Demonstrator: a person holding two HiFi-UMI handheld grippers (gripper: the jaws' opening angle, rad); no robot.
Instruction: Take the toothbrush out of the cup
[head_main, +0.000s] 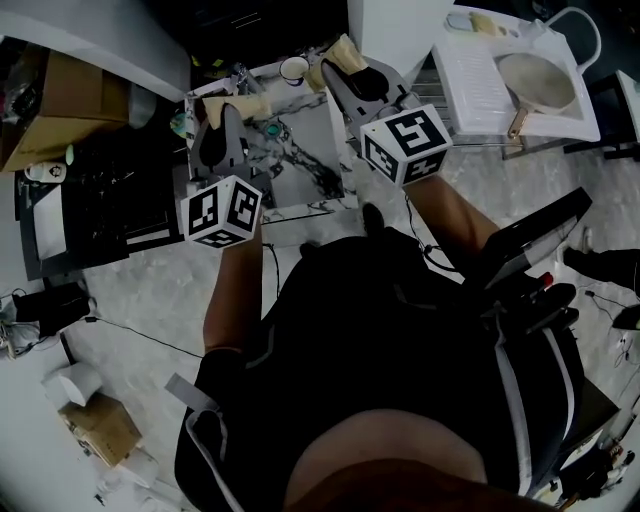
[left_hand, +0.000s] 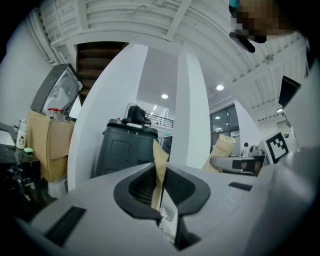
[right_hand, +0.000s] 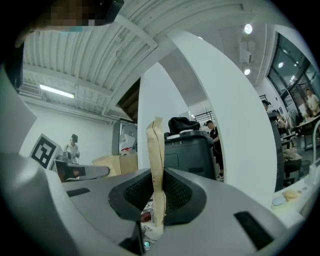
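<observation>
Both tools point level across the room, above the counter (head_main: 318, 140), so neither gripper view shows the counter top. The left tool (head_main: 232, 110) is nearly closed, pinching a tan paper strip (left_hand: 160, 159) upright between its pads. The right tool (head_main: 348, 62) clamps a second strip (right_hand: 156, 150) the same way. What seems to be a small white cup (head_main: 293, 68) stands at the counter's far edge, below and between the tools and probably nearer the right one. The toothbrush is too small and dim to pick out, so its long axis cannot be told.
</observation>
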